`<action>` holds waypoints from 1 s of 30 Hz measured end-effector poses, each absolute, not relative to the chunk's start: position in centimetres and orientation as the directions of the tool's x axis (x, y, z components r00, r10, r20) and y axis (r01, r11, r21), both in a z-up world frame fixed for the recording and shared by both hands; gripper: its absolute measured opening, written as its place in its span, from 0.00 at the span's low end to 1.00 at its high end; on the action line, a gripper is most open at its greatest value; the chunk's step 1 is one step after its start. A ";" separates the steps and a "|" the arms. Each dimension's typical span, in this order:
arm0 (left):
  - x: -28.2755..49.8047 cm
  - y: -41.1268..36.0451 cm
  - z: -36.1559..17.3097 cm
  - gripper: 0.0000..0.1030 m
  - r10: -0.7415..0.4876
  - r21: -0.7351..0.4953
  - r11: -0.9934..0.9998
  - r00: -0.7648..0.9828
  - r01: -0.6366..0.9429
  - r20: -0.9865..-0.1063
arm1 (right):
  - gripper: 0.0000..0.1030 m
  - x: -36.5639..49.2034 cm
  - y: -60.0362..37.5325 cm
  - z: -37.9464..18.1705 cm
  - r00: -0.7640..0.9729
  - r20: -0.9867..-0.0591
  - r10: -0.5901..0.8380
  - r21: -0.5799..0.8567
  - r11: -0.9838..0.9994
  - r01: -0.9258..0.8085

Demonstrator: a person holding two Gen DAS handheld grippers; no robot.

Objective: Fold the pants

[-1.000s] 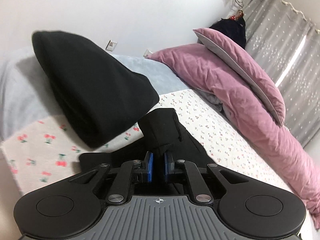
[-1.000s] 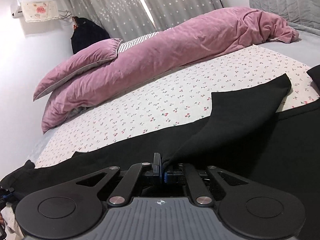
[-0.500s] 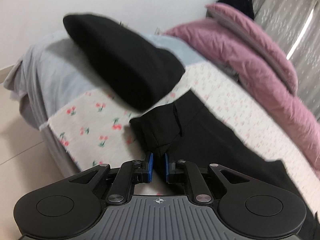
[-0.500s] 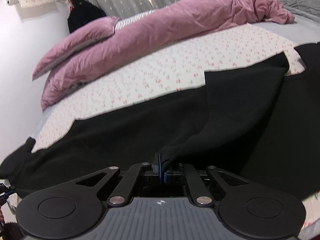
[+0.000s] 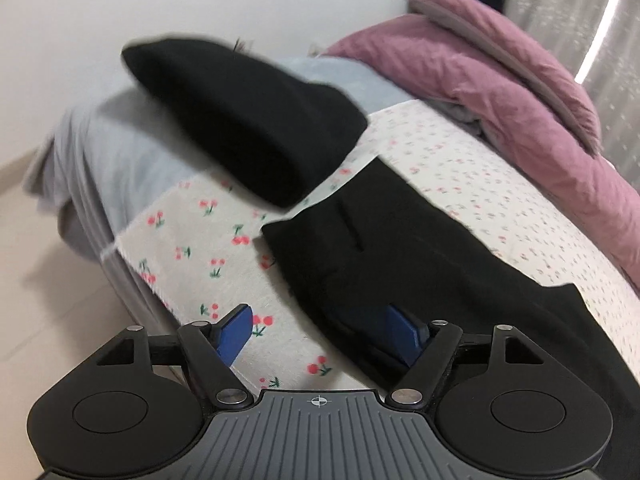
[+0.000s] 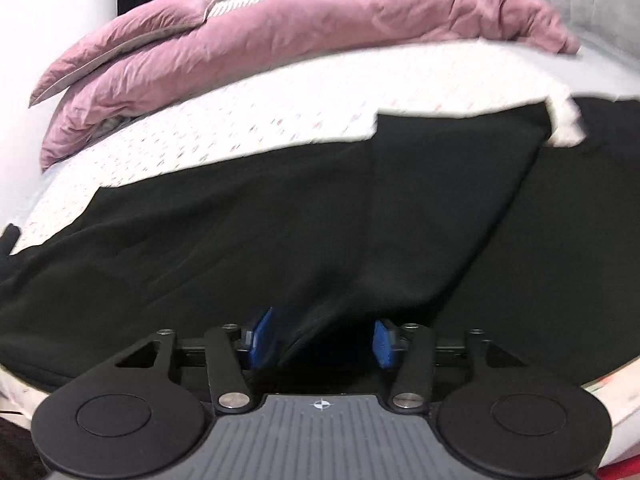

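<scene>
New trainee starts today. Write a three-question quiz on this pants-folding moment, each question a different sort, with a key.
1. True or false: the left tool is clamped shut on the black pants.
2. Multiple choice: the folded black pile in the left wrist view lies A) on the floor, B) on the bed near its corner, C) on the pink duvet.
3. Fill in: in the right wrist view, cloth of the pants lies between the right tool's ____ pads.

Key
1. False: its jaws have just been opening; the waist edge lies by one pad only.
2. B
3. blue; these jaws too have just been opening.
</scene>
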State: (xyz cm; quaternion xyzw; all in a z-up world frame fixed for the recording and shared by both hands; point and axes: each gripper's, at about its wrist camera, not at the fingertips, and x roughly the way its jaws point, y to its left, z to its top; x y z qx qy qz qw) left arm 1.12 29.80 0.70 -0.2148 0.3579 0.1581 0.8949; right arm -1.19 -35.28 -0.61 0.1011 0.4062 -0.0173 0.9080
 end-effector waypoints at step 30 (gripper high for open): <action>11.4 -1.4 -1.2 0.91 -0.548 -0.339 0.831 0.541 0.442 -0.638 | 0.81 7.3 -38.5 -0.7 0.711 -0.699 -0.076 0.105 0.973 0.207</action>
